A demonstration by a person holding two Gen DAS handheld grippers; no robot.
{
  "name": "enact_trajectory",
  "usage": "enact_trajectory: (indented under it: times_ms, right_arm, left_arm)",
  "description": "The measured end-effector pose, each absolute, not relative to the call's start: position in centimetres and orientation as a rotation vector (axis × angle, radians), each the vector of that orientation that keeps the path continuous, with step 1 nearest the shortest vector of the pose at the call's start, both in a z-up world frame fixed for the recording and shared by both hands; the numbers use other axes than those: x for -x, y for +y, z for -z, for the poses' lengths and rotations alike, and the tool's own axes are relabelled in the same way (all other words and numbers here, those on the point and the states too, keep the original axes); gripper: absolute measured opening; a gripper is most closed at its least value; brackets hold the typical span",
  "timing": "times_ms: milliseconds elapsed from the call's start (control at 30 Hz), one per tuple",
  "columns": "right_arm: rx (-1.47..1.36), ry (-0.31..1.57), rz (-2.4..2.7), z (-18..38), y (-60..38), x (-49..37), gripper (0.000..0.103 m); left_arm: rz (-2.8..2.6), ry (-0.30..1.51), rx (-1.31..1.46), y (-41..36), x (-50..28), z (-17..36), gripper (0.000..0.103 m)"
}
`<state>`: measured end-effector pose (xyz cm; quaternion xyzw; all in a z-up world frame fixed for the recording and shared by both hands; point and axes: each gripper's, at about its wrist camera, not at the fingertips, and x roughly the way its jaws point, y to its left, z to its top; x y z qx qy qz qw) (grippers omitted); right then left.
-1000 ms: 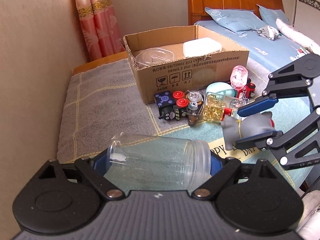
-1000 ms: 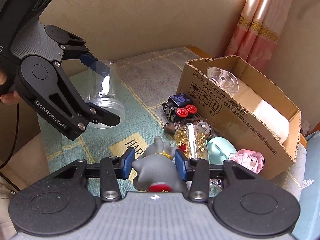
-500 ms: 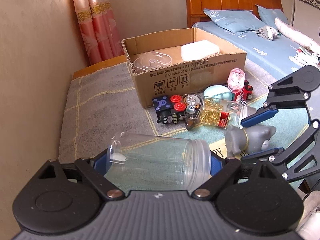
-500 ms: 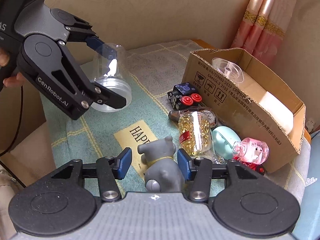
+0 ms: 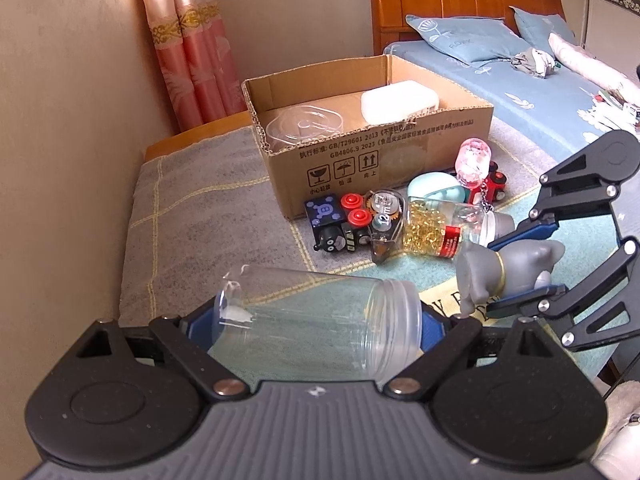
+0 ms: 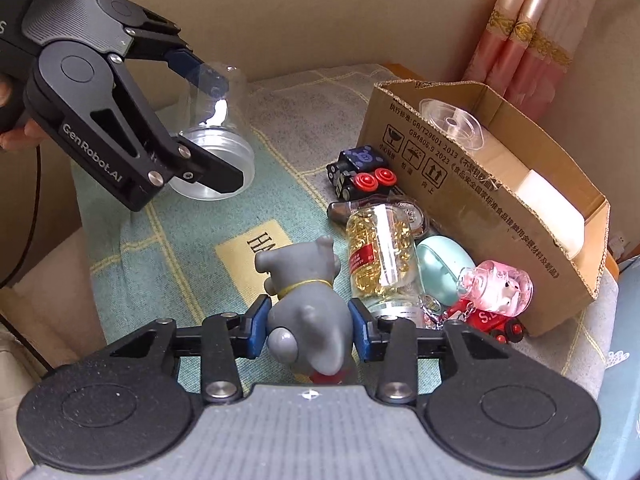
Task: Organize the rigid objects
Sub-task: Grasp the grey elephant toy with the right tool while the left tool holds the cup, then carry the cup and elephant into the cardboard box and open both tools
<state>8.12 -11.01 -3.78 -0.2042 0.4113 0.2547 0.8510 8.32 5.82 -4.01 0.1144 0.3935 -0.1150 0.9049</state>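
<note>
My left gripper point(image 5: 316, 324) is shut on a clear plastic jar point(image 5: 320, 324) held sideways above the blanket; it also shows in the right wrist view point(image 6: 216, 136). My right gripper point(image 6: 308, 324) is shut on a grey toy animal point(image 6: 308, 316), lifted above the blanket, also seen in the left wrist view point(image 5: 508, 272). An open cardboard box point(image 5: 372, 156) stands behind, with a clear spool point(image 5: 304, 124) and a white block point(image 5: 400, 100) inside. In front of it lie a jar of gold clips point(image 5: 444, 228), black toy blocks point(image 5: 336, 224), a mint case point(image 5: 432, 188) and a pink toy figure point(image 5: 476, 164).
A grey and teal blanket point(image 5: 192, 216) covers the surface. A wall point(image 5: 60, 140) runs along the left with a pink curtain point(image 5: 188, 40) behind. A bed with blue bedding point(image 5: 520, 80) lies to the right.
My right gripper has lifted the grey toy and drawn it back from the pile. My left gripper with the jar has risen slightly and tilted.
</note>
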Motion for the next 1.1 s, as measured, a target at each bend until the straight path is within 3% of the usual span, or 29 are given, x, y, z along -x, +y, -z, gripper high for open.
enact_trajectory:
  times_ms: [433, 900, 1000, 1067, 1100]
  right_arm:
    - [0.344, 0.724, -0.448, -3.1, -14.9, -10.5, 0.047]
    - [0.250, 0.706, -0.241, -4.1, -21.4, -19.1, 0.050]
    - [0.216, 0.706, -0.229, -4.0, -22.1, -19.0, 0.065]
    - [0.195, 0.687, -0.226, -4.2, -22.6, -18.4, 0.087]
    - [0.181, 0.680, -0.226, -4.3, -22.9, -18.1, 0.093]
  left_arm:
    - [0.216, 0.735, -0.281, 5.0, -11.0, 0.0, 0.092]
    - [0.270, 0.707, -0.266, 1.3, -24.3, -3.5, 0.092]
    - [0.251, 0.727, -0.284, 0.2, -27.4, -3.4, 0.092]
    - [0.251, 0.735, -0.290, -0.4, -29.1, -3.2, 0.092]
    - [0.244, 0.742, -0.293, -0.7, -29.9, -3.1, 0.092]
